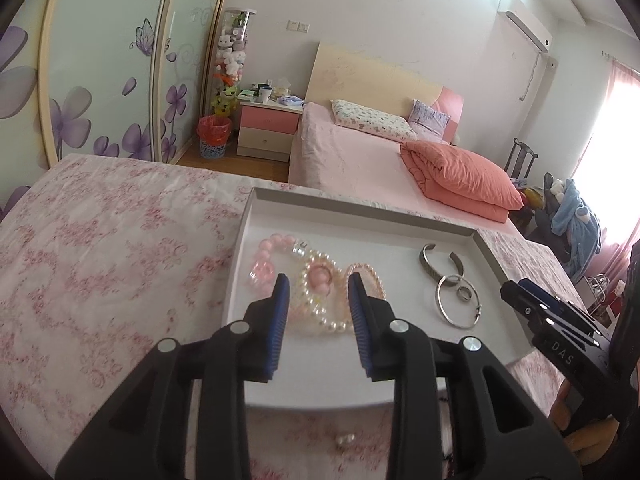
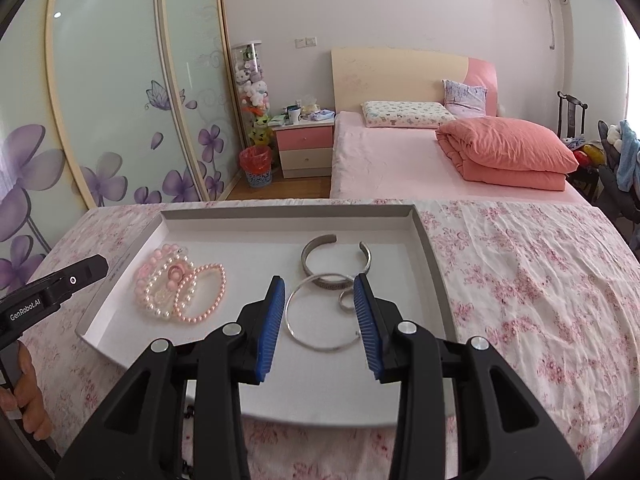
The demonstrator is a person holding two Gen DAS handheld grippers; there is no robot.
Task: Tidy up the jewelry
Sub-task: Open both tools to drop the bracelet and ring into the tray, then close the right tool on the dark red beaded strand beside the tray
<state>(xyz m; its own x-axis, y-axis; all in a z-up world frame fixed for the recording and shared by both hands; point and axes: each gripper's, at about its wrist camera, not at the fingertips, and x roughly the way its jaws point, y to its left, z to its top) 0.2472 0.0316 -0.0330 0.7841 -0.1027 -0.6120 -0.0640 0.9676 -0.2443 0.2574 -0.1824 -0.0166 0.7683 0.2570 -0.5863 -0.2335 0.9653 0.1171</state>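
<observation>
Spread apart and empty, the left gripper (image 1: 316, 284) was held over the bead bracelets (image 1: 316, 284), the right gripper (image 2: 319, 286) likewise over the silver bangles (image 2: 324, 312). Both groups were laid sorted in the grey tray (image 2: 280, 212); one pearl piece (image 1: 346, 440) was left outside on the floral cloth (image 1: 100, 240), unobstructed.

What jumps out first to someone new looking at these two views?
The white tray on the floral bedspread, with jewelry in two groups: pink and pearl bead bracelets piled on its left, silver bangles and a small ring on its right. The open left gripper hangs over the beads, the open right gripper over the silver. Behind, an orange folded quilt lies on the pink bed.
</observation>
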